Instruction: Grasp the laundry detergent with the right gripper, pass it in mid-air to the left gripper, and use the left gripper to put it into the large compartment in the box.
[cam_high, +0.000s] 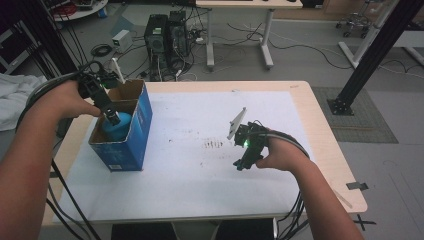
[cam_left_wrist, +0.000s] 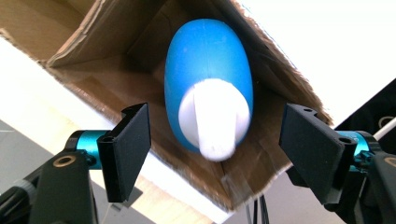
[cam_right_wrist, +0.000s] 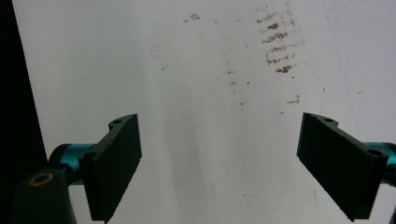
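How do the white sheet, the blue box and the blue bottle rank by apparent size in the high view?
1. White sheet, covering most of the table.
2. Blue box.
3. Blue bottle, standing inside the box, so partly hidden.

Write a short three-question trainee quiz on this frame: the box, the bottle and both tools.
1. True or false: the blue bottle lies inside the cardboard box.
2. Which tool hangs over the box? A) left tool B) right tool
3. Fill in: the right tool's jaws stand apart over the ___ sheet.

Key
1. True; its white cap faces the left tool's camera.
2. A; its jaws stand apart and the pads do not touch the bottle.
3. White; there is nothing between the jaws, and brown smudges mark the sheet.
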